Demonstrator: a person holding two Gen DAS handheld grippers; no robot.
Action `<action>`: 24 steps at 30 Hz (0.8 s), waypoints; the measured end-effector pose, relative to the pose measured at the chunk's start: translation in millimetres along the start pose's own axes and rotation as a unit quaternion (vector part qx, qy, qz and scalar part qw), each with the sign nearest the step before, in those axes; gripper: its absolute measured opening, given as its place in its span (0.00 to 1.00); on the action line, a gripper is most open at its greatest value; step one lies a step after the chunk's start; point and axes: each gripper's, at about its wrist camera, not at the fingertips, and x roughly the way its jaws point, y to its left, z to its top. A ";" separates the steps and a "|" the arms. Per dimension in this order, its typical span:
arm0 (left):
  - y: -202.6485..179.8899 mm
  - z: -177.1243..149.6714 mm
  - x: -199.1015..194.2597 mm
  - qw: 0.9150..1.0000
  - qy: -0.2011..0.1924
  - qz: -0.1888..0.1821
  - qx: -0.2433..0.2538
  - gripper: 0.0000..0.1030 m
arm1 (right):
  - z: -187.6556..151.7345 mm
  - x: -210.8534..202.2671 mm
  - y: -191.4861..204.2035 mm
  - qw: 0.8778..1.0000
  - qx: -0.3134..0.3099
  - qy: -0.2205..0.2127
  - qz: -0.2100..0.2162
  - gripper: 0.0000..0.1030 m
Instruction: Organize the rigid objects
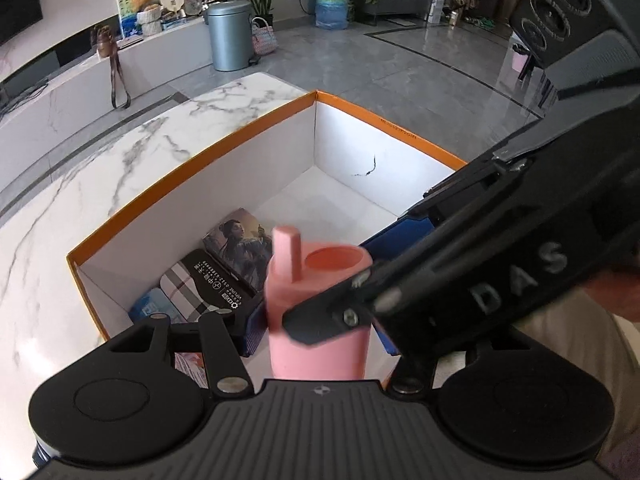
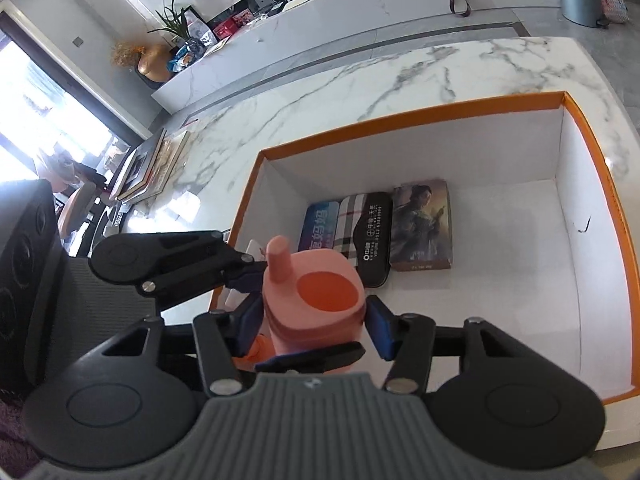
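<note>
One pink cup [image 2: 316, 312] stands upright, its long axis vertical and its open mouth facing up, with a short pink spout rising beside the mouth on the left in the right wrist view. It is at the near left corner of the orange-edged box [image 2: 400, 114], which sits on the marble worktop [image 2: 360, 76]; whether the cup base touches the box floor I cannot tell. The right gripper [image 2: 314, 324] has its two blue pads on either side of the cup body; the left one seems to touch, while the right one stands slightly apart, so I cannot tell if it is grasping or released. The left gripper [image 1: 316, 332] also has the cup between its fingers, and its contact is hidden by the other tool, so its state I cannot tell too. Inside the box, three flat things lie side by side against the far wall: one blue packet [image 2: 318, 226], one plaid-and-black case [image 2: 366, 236] and one picture box [image 2: 422, 226], each with its long axis pointing away from the cup.
</note>
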 end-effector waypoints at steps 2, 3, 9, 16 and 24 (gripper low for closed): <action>2.6 -0.9 -5.8 1.000 -0.003 -0.003 -0.011 0.69 | 0.2 -0.7 -2.7 1.000 0.004 -0.006 -0.022 0.55; 4.2 -1.5 -9.2 1.000 -0.004 -0.001 -0.017 0.69 | 0.5 -1.1 -5.5 0.999 0.009 -0.009 -0.035 0.55; 25.7 -7.7 -39.9 0.996 -0.027 0.038 -0.073 0.69 | -3.8 0.0 -26.8 0.995 0.060 -0.013 -0.075 0.55; 73.4 -20.2 -57.9 0.973 -0.034 0.091 -0.211 0.56 | -17.2 19.7 -24.7 0.993 0.088 -0.017 -0.079 0.55; 100.5 -39.4 -46.2 0.955 -0.013 0.055 -0.291 0.36 | -15.2 51.6 -4.9 0.993 0.090 -0.014 -0.080 0.55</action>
